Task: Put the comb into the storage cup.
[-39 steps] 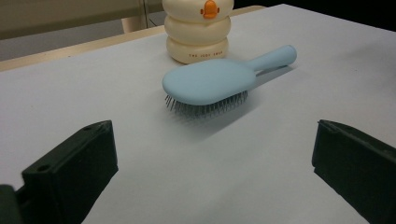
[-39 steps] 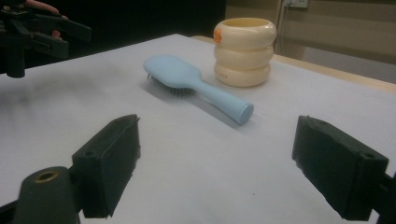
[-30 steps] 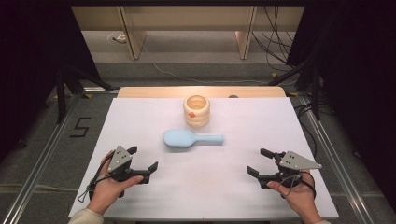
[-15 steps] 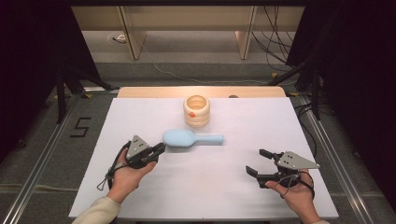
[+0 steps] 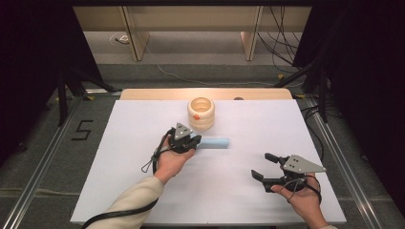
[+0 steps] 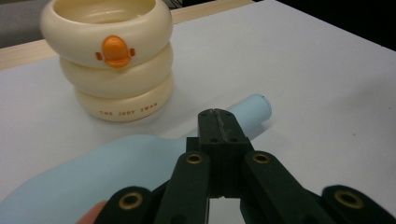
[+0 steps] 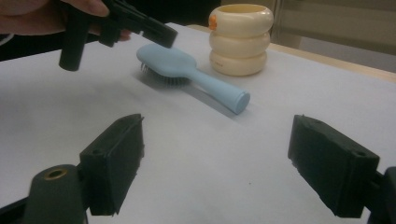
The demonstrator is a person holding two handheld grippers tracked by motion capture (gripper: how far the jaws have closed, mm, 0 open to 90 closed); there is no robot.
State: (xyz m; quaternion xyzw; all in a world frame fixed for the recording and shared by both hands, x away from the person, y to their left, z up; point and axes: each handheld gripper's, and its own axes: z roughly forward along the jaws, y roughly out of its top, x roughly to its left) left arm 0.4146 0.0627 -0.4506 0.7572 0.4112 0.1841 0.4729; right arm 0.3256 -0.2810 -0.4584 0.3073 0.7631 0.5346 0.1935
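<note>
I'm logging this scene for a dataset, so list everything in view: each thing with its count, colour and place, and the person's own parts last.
Hairbrush: one, light blue, lying bristles down mid-table, handle pointing toward the table's right.
Ringed pot: one, cream with an orange mark, upright just behind the hairbrush, apart from it.
Table: one, white top with a wooden far edge.
Floor mark "5": one, black, left of the table.
Cables: several, black, on the floor at the far right.
Left hand-held gripper: one, black, jaws shut with nothing between them, above the hairbrush's head.
Right hand-held gripper: one, black, jaws open and empty, near the table's front right.
Hands: two; left sleeve cream.
</note>
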